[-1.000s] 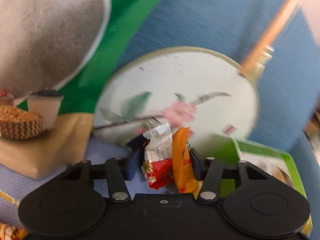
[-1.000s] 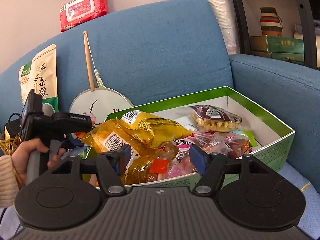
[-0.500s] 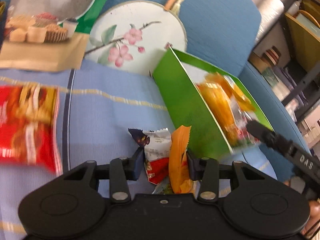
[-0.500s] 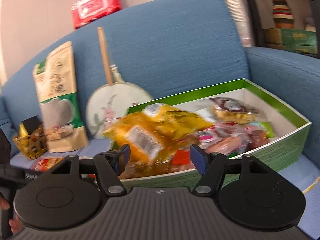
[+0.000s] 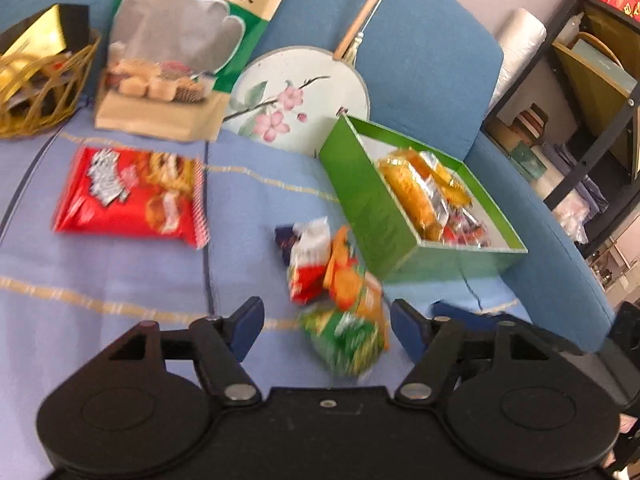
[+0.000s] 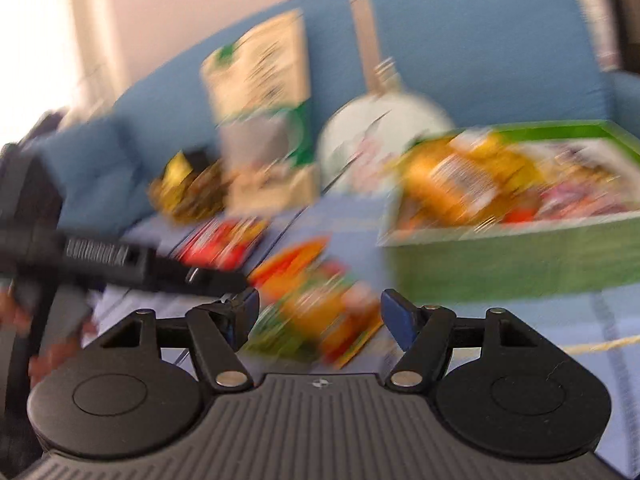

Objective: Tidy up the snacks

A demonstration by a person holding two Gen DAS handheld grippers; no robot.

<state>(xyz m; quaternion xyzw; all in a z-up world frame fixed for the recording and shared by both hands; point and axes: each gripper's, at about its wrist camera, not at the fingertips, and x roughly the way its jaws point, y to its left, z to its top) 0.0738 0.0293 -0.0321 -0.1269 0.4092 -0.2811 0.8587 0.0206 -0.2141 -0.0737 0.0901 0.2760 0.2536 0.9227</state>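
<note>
The left tongs point(image 5: 327, 322) were held spread wide, released, with nothing gripped between the blue pads point(image 5: 249, 322). A small pile of snack packets point(image 5: 334, 280) lay on the light blue sofa cover point(image 5: 120, 280) just ahead of the tongs and between their tips; an orange and green packet, a red and white one and a dark blue one could be made out, though the pile was blurred. Ahead and to the right of the pile, just beside it, a green box point(image 5: 372, 204) was seen, filled with yellow and orange snack bags point(image 5: 424, 188). Ahead and to the left, well apart from the tongs, a red snack bag point(image 5: 128, 196) lay flat on the cover. Farther ahead a tall green and beige grain pouch point(image 5: 176, 52) and a round painted fan point(image 5: 296, 96) were propped against the sofa back, and a wicker basket point(image 5: 44, 92) stood at the far left. The right tongs point(image 6: 319, 314) were likewise held apart, released, over the same pile point(image 6: 316, 300), which was heavily blurred in that view. The green box point(image 6: 520, 256) was seen ahead to the right, and the left gripper's black body point(image 6: 120, 260) reached in from the left.
</note>
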